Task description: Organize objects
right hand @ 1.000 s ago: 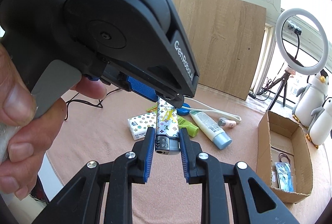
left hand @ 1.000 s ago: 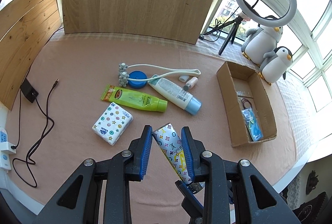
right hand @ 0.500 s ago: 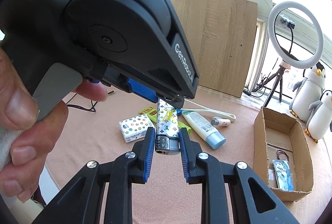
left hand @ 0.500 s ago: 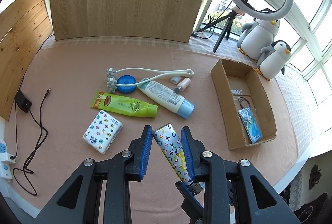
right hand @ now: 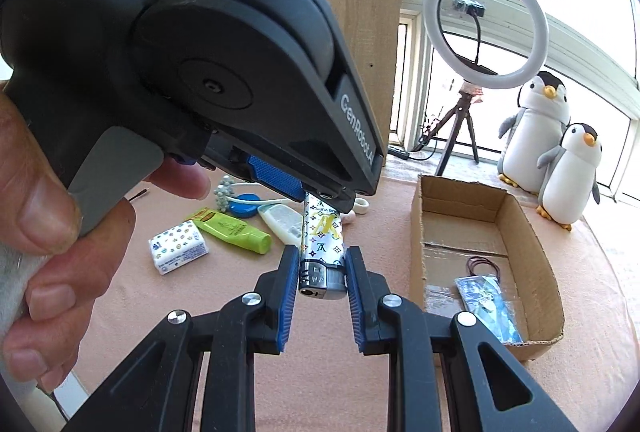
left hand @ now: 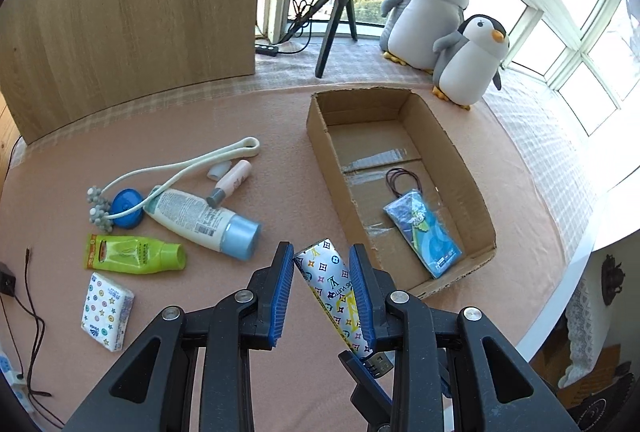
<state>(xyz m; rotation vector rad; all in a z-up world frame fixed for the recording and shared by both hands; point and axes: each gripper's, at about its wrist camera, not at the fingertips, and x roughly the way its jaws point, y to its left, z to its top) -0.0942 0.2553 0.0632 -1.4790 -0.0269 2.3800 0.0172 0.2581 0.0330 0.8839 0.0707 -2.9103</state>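
Both tongs hold one patterned lighter (right hand: 322, 252) above the worktop (left hand: 240, 135): right tongs (right hand: 322, 274) clamped on metal end, left tongs (left hand: 322, 284) on body. Cardboard box (left hand: 476, 191) has approx. two items; tissue pack (left hand: 106, 306), green tube (left hand: 134, 256), lotion bottle (left hand: 200, 218) etc. not yet boxed.

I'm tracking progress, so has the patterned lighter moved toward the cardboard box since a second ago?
Yes. The lighter, gripped by both grippers, has come closer to the cardboard box, which now sits just beyond it in the left wrist view.
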